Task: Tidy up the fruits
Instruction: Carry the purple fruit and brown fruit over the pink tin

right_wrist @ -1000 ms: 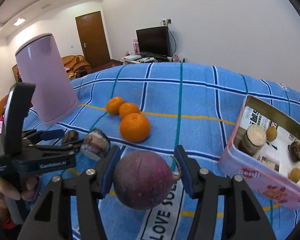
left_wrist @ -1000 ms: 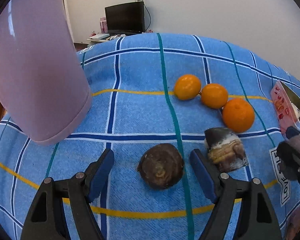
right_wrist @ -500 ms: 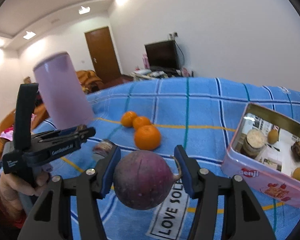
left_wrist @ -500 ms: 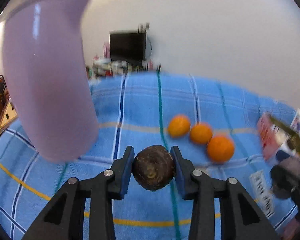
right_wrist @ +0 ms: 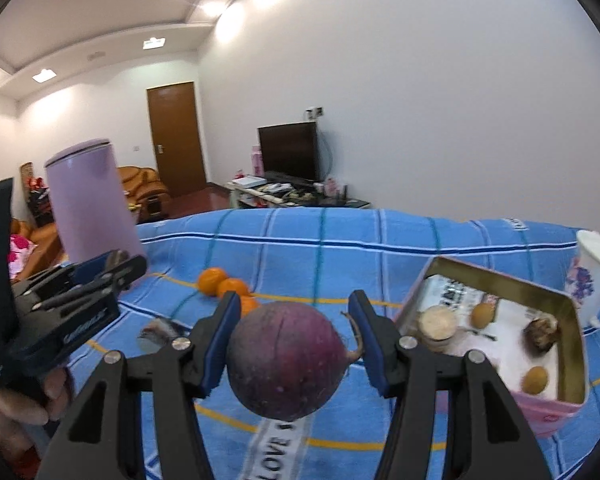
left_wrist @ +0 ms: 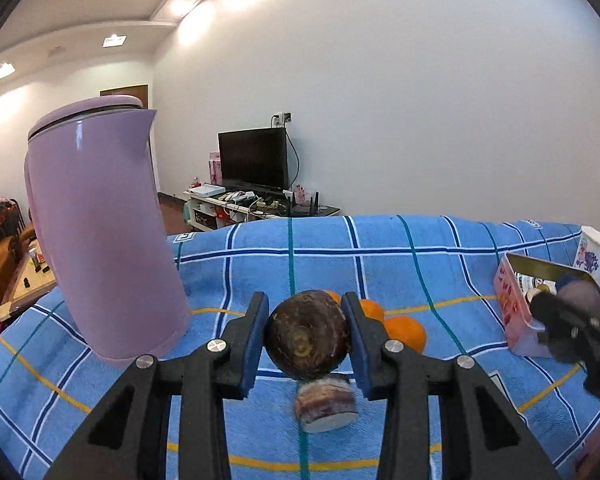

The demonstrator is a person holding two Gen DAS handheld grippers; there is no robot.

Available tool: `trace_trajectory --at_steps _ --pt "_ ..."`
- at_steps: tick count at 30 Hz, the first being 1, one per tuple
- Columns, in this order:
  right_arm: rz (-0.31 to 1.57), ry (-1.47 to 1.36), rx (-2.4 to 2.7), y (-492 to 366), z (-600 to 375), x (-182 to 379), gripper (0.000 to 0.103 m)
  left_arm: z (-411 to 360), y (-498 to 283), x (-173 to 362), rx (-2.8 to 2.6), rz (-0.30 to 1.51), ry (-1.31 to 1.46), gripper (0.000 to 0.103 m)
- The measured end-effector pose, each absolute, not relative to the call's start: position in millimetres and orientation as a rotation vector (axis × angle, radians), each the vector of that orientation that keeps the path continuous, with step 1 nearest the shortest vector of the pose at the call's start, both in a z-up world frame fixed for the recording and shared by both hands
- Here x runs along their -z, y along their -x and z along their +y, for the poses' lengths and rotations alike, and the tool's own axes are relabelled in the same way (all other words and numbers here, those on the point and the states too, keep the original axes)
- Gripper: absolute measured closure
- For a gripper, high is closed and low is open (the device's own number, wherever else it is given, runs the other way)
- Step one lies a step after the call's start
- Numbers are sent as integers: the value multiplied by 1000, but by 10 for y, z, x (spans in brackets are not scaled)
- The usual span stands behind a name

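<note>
Left gripper point(left_wrist: 307, 340) is clamping the brown root point(left_wrist: 308, 336) across its middle; right gripper point(right_wrist: 293, 342) is squeezing the purple bulb point(right_wrist: 286, 360) (both looking firm, roundish, probably roll-prone).

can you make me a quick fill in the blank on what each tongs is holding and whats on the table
1. The left tongs are shut on a round ____ root.
2. The right tongs grip a round ____ root with a thin tail.
3. ____ oranges lie in a row on the blue checked cloth.
4. The open tin beside the white mug has ____ outer walls.

Missing words: brown; purple; three; pink
</note>
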State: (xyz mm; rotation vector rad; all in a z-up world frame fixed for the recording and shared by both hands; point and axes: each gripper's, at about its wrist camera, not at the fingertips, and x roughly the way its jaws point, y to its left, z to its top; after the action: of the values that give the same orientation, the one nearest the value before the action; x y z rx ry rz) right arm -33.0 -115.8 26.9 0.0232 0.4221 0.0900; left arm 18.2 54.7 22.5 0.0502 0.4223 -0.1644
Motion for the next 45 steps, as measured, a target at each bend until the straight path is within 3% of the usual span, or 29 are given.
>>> trace_trajectory --at_steps 45 --pt "347 67 154 600 -2569 -380 44 -946 128 -268 207 449 -154 63"
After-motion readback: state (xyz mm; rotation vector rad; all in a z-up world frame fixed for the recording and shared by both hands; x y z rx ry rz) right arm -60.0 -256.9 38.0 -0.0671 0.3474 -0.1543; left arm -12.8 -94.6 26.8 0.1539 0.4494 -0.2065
